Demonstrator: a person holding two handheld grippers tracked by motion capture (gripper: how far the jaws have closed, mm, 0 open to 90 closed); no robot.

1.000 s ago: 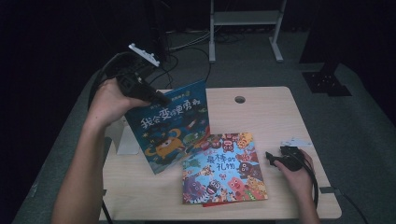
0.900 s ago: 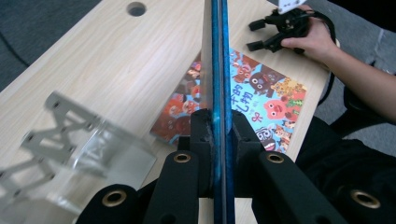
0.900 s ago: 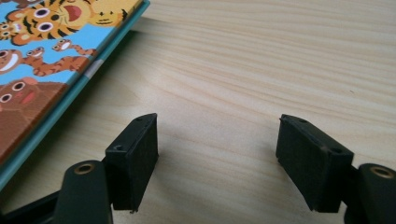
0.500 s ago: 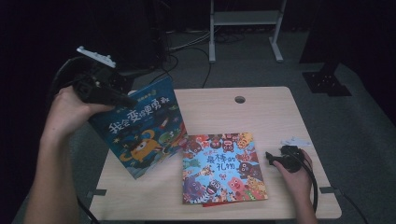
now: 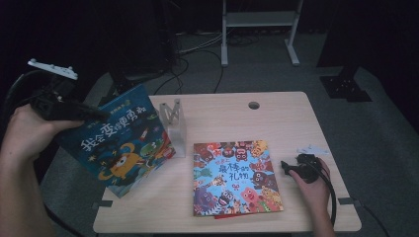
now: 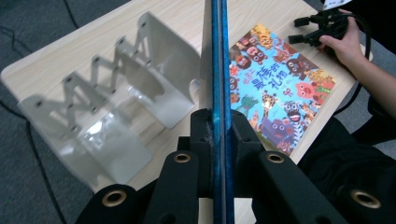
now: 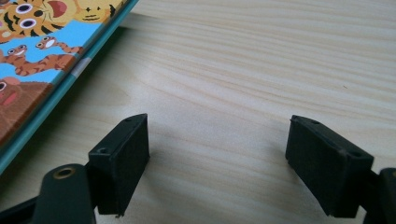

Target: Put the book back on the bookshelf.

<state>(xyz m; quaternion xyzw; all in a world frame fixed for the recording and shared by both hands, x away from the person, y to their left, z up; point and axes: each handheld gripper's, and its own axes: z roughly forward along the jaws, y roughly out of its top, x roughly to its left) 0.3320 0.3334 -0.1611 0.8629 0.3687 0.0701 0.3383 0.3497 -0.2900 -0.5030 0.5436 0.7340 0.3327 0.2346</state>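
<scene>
clamping the dark blue picture book (image 5: 121,143) by its edge in the left gripper (image 5: 74,109), pads pressing both covers, and holding it tilted above the left end of the table (image 5: 276,108), beside the metal bookend (image 5: 173,123). resting the right gripper (image 5: 291,167) on the tabletop just right of the colourful animal book (image 5: 234,177) lying flat, jaws having just been opening, now standing apart with nothing between them.
</scene>
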